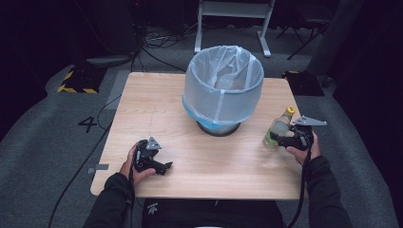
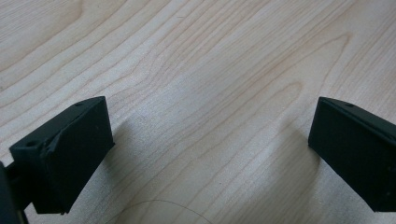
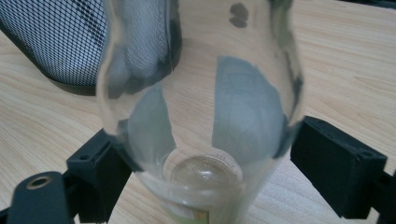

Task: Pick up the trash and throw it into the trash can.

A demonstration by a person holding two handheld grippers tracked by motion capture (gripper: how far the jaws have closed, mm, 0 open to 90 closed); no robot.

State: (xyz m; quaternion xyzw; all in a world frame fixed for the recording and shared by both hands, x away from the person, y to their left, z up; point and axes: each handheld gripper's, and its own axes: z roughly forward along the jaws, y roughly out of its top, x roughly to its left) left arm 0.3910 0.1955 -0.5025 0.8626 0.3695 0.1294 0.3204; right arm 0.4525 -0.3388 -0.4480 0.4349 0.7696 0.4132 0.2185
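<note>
Two grippers are showing in the high view: the left gripper (image 1: 167, 166) is resting lower left on the wooden table (image 1: 157, 99). At right, the right gripper (image 1: 279, 139) is clasping a yellow-capped clear bottle (image 1: 278, 127), near the lined mesh wastebasket (image 1: 223, 90).

In the left gripper view, the jaws are standing wide over bare wood.

In the right gripper view, both jaws are pressing the bottle's glass sides. The grasp step seems to be in hand; next is likely calling for a lift toward the basket.

A square tabletop (image 1: 157, 102) of pale wood grain carries a mesh wastebasket (image 1: 223, 90) (lined with a translucent bag) near the middle, toward the far edge. Close to the right edge sits a clear bottle (image 1: 278, 128) with a yellow cap.
</note>
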